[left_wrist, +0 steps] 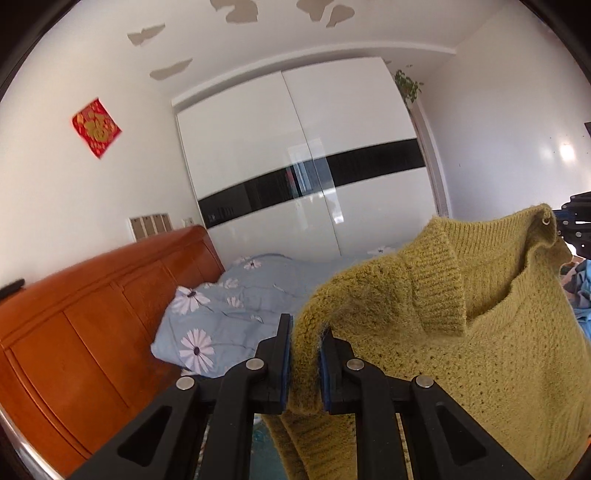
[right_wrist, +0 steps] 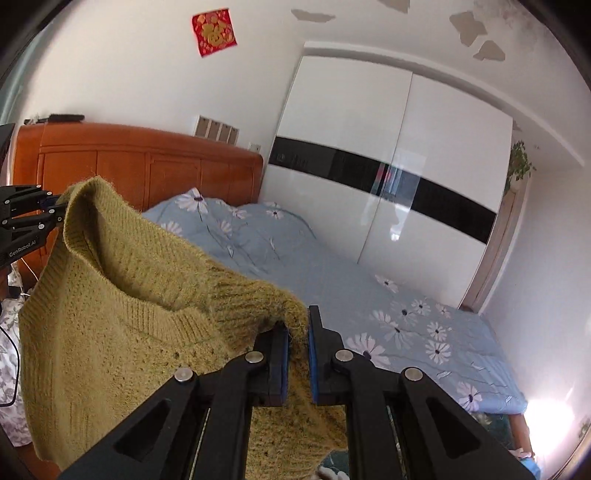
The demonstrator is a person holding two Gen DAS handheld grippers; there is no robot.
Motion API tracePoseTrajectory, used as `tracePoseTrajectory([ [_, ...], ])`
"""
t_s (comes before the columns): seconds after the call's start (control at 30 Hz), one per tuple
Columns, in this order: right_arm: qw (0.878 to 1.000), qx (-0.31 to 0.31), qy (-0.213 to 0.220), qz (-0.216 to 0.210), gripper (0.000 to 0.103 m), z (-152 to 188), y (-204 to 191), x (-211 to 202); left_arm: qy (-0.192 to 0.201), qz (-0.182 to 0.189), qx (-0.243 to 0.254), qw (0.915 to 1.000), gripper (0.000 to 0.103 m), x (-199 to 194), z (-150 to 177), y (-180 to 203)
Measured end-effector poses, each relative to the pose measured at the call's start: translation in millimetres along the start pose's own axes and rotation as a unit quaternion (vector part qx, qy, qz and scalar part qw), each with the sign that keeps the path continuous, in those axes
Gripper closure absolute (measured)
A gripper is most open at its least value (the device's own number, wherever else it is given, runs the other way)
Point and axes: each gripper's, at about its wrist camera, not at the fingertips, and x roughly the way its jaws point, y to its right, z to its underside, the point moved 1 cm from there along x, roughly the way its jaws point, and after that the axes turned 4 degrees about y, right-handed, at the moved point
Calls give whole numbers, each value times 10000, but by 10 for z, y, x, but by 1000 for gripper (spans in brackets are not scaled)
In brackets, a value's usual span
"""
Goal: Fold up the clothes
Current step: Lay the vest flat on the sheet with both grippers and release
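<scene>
Surroundings: bed (right_wrist: pixel 332 280) with blue floral sheet behind and below, orange wood headboard (left_wrist: pixel 92 314) at 9 o'clock in left wrist view and 10 o'clock in right. White wardrobe (left_wrist: pixel 303 162) with black band at 12 o'clock, red wall decoration (right_wrist: pixel 214 32) high on the wall, potted plant (left_wrist: pixel 408 86) at the wardrobe's top corner. Nothing sits between either gripper and the garment.

Olive knit sweater (left_wrist: pixel 480 332) hangs in the air above the bed, stretched between both grippers, collar sagging open in the middle.

Left gripper (left_wrist: pixel 306 328): pointing level across the bed, jaws clamped on a sweater shoulder edge, knit bunched between the blue pads.

Right gripper (right_wrist: pixel 297 325): same attitude, pinching the opposite shoulder edge; fabric drapes down past its fingers.

Each gripper is visible in the other's view at the sweater's far corner.
</scene>
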Motion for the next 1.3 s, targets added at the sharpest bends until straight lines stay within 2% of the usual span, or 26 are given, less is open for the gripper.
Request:
tracePoseTrajectory([
  [0.13,9966,240,-787,19,94,423,-15,1346,-808,156,-106,9966,88,1289,546,120],
  [0.27,9849,468,-1660,147,94,995,-78,2549,-1575,264,-28,9872,90,2375,1238,443],
  [0.43,9711,341,-2334,353,94,1582,-65,3449,-2155,283,155,9760,90,3336,1855,700],
  [0.57,9611,331,-2700,469,94,1907,-27,3951,-2384,245,165,9707,90,3795,2069,771],
  [0.67,9533,319,-2961,501,94,2116,-48,4234,-2667,207,88,9635,90,4095,2278,802],
  [0.83,9450,250,-3220,516,94,2373,-157,4516,-2987,221,93,9541,88,4383,2587,838],
  [0.97,9408,267,-3343,491,93,2479,-171,4599,-3202,428,-104,9463,86,4442,2746,837],
  [1.0,9426,222,-3298,482,89,2475,-178,4579,-3215,460,-122,9457,79,4420,2772,836],
  [1.03,9433,184,-3282,460,85,2469,-179,4554,-3233,418,-88,9453,66,4382,2791,830],
  [1.1,9460,147,-3208,449,69,2430,-148,4451,-3253,277,57,9452,49,4278,2821,810],
  [1.2,9513,429,-3032,348,67,2343,6,4159,-3257,94,318,9449,49,4022,2817,718],
  [1.3,9523,831,-2933,161,67,2327,197,3737,-3322,103,73,9431,48,3626,2796,519],
])
